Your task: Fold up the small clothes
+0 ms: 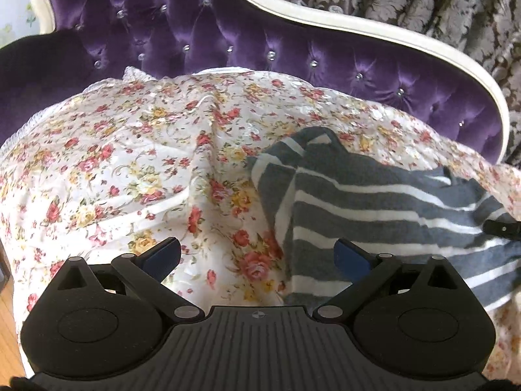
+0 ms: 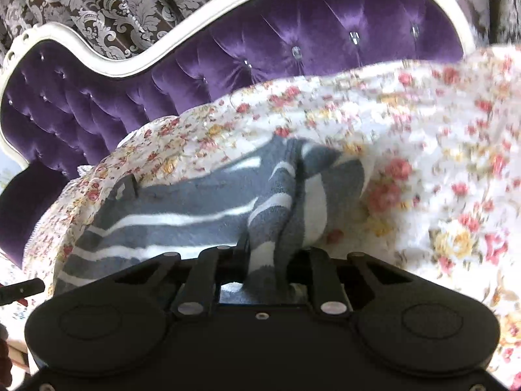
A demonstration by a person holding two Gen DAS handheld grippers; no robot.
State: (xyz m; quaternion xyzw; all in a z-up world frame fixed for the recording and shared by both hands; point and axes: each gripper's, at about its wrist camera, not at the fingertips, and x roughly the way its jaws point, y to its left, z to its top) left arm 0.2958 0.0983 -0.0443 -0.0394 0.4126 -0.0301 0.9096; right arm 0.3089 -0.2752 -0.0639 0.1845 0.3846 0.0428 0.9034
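A grey garment with white stripes, of soft knitted cloth point(image 1: 374, 202), is spread on a white bedcover printed with red and yellow roses point(image 1: 130, 163). In the left wrist view the garment is seen at the right side of the cover, with one folded corner pointing to the far side. Behind the cover a purple tufted velvet backrest with small crystal buttons point(image 1: 228, 42) is seen, framed by a curved white wooden rim point(image 1: 325, 22). Farther away a brown curtain with a pale leaf pattern point(image 1: 423, 3) is hung.

The left gripper point(image 1: 257, 255) is held over the near part of the flowered cover, just beside the left edge of the garment. Its blue-padded fingers point(image 1: 162, 254) are spread wide apart and nothing is grasped between them.

In the right wrist view the right gripper point(image 2: 267, 260) is clenched on a bunched fold of the striped garment, and the cloth is drawn up from the cover between its black fingers point(image 2: 242, 254). This view is blurred at the right side. A small black tip of the other tool point(image 2: 22, 288) is seen at the left edge.
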